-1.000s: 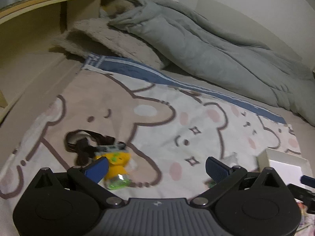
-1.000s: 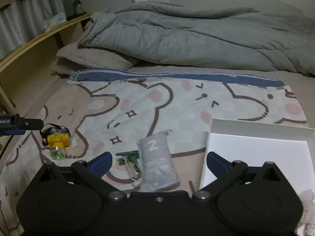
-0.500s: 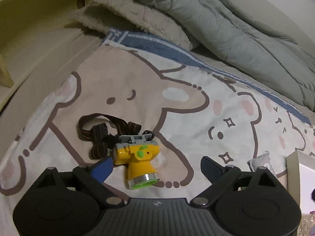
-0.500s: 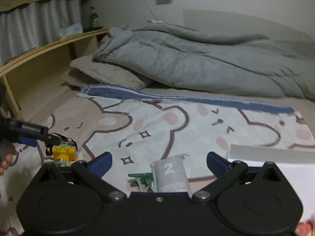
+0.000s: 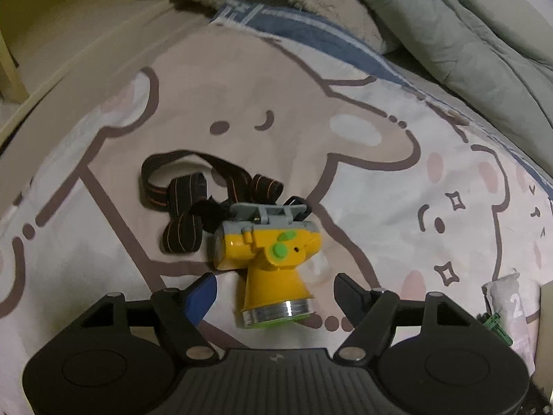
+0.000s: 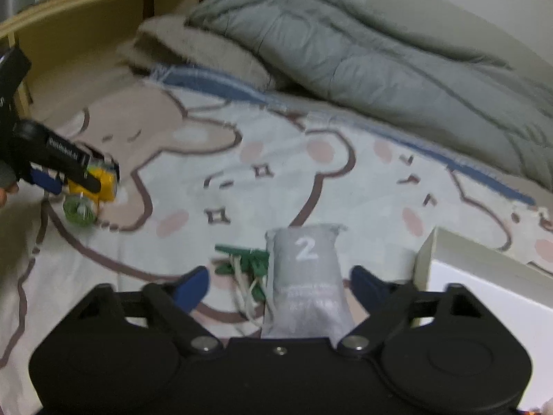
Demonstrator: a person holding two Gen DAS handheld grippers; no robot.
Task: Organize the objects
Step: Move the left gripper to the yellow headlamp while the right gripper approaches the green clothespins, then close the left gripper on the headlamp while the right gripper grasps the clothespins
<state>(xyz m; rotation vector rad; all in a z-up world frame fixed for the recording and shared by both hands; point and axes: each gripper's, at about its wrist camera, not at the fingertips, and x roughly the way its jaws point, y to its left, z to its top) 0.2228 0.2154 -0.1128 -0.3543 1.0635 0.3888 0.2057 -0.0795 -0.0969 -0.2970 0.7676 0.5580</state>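
Both tools dropped closer: left tool (image 5: 274, 285) closing around the yellow headlamp (image 5: 268, 256), right tool (image 6: 276, 283) closing around the grey pouch (image 6: 306, 280), neither pinching yet, so pickups look imminent.

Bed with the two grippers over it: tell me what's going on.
A person is tidying items on the bed. The left gripper straddles the yellow headlamp, jaws closing, not yet gripping. The right gripper is closing around the grey pouch marked 2, beside green clips. A white box sits on the right.
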